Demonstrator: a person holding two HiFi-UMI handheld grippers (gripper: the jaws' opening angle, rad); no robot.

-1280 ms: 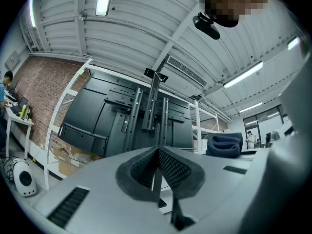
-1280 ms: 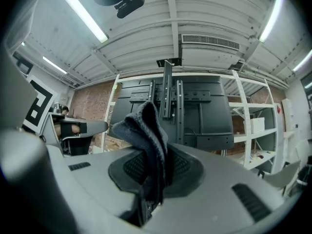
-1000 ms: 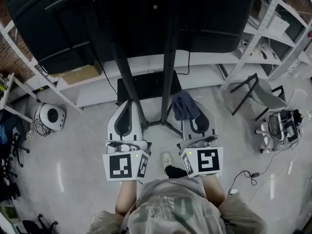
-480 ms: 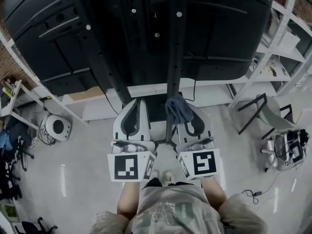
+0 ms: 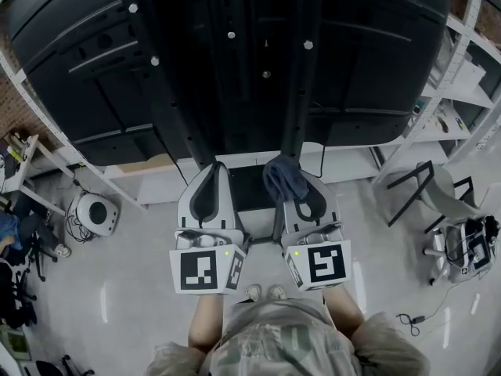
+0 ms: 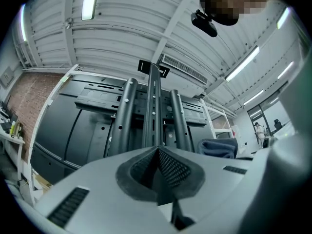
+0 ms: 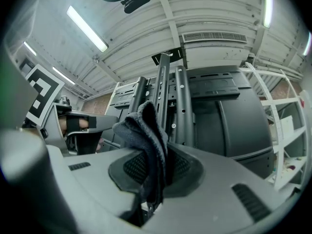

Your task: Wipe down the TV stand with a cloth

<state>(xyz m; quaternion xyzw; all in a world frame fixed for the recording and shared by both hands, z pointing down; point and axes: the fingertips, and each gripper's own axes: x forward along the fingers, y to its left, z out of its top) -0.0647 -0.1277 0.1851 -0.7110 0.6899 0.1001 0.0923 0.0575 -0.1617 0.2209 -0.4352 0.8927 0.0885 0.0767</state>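
The TV stand's black posts [image 5: 293, 92] rise in front of me, carrying the black back of a TV [image 5: 86, 61]. My right gripper [image 5: 304, 180] is shut on a dark blue-grey cloth [image 5: 282, 177], which bunches up over its tip right beside the right-hand post. In the right gripper view the cloth [image 7: 146, 135] hangs between the jaws of the gripper [image 7: 163, 155], with the posts [image 7: 180, 101] just beyond. My left gripper [image 5: 208, 171] is shut and holds nothing, level with the right one near the left post. In its own view the left gripper [image 6: 157, 151] faces the posts [image 6: 152, 111].
White metal shelving [image 5: 466, 92] stands at the right and more shelving [image 5: 27, 151] at the left. On the floor are a round white device [image 5: 94, 212], a folding chair [image 5: 427, 186] and a wheeled machine [image 5: 468, 245]. The person's feet [image 5: 264, 292] are close to the stand's base.
Both grippers and the view have moved closer to the stand and up along it; the TV's back and posts now fill more of the picture. The cloth stays gripped in the right gripper.
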